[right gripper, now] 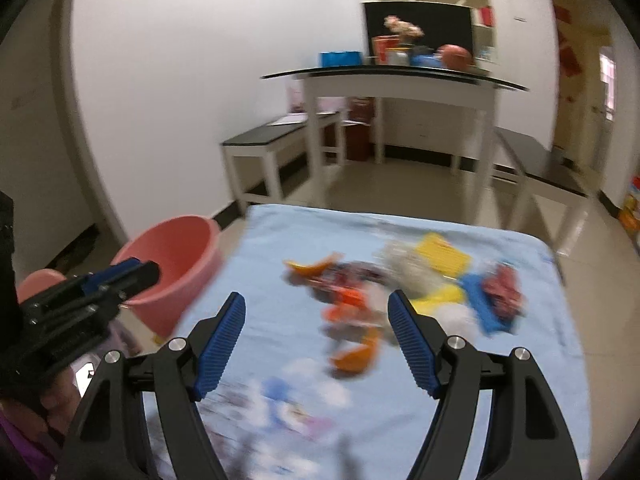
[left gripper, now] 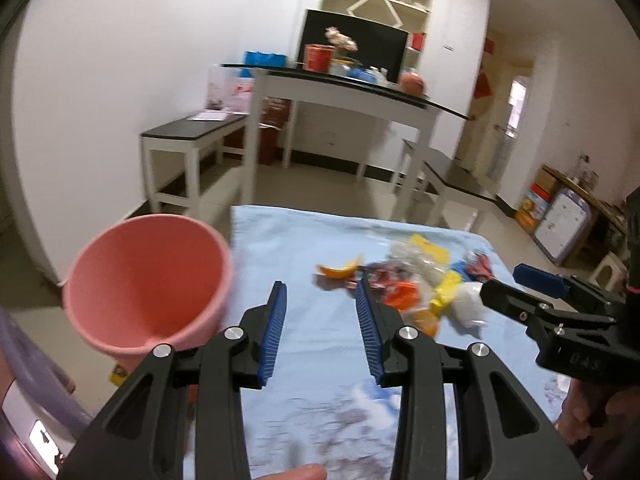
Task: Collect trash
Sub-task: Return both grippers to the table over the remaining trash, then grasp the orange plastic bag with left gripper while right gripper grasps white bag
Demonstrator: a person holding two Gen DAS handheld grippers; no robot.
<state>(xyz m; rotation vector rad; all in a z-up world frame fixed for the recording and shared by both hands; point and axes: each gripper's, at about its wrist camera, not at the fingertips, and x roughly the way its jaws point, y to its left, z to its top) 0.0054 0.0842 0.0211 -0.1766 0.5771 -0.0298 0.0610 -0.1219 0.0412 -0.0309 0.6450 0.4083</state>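
A pile of trash (left gripper: 416, 284) lies on a table under a light blue cloth (left gripper: 312, 344): orange peel, yellow and red wrappers, clear plastic, a white lump. It shows in the right wrist view too (right gripper: 400, 292). A pink bucket (left gripper: 148, 284) stands off the table's left edge; the right wrist view shows it as well (right gripper: 176, 264). My left gripper (left gripper: 320, 292) is open and empty, just left of the pile. My right gripper (right gripper: 316, 304) is open and empty, above the pile's near side. The right gripper appears in the left view (left gripper: 516, 284), the left gripper in the right view (right gripper: 132, 272).
A tall white table with a dark top (left gripper: 344, 88) carries boxes, flowers and a ball at the back. Low benches (left gripper: 192, 132) stand beside it on both sides. Boxes and a small stool (left gripper: 608, 264) sit by the right wall. Tiled floor lies between.
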